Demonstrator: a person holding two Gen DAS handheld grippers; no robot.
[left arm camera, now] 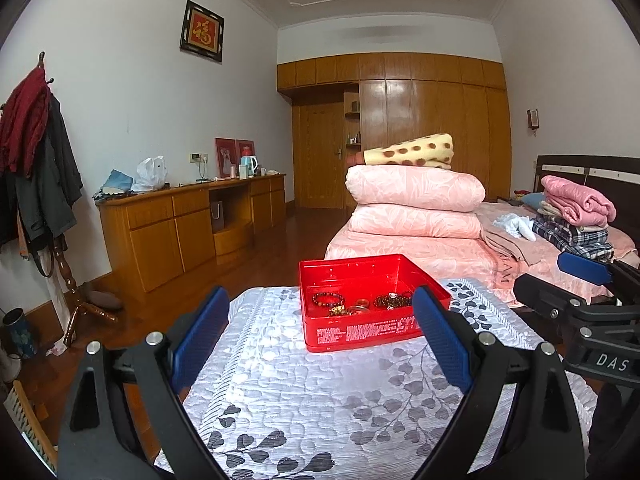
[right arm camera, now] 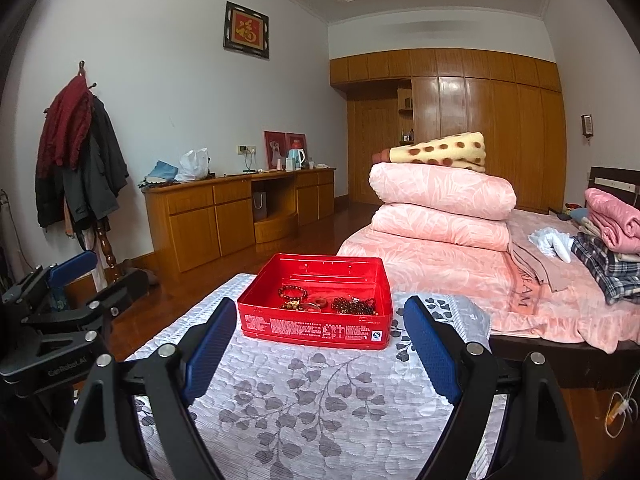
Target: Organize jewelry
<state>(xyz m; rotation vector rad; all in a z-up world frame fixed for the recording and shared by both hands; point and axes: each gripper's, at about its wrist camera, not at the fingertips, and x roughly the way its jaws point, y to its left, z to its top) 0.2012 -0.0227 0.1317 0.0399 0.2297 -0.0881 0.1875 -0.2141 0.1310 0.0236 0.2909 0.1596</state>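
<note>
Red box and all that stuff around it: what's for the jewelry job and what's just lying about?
For the job: red box, bead bracelets inside it, both open tongs.

Just lying about: folded quilts, coat rack, kettle.

- Tin's printed label (right arm camera: 316,327) is too small to read.
- Jewelry (left arm camera: 362,303) lies tangled (single pieces indistinct).
- Right claw (left arm camera: 560,280) is cut off by the left view's edge.

My left hand-held gripper (left arm camera: 320,332) hangs with its blue pads spread wide over the table (left arm camera: 280,392) and its grey leaf-patterned quilted cloth. Ahead sits a shallow red metal tin (left arm camera: 368,300) holding dark beaded bracelets (left arm camera: 394,300). My right hand-held gripper (left arm camera: 560,280) shows at the right edge.
</note>
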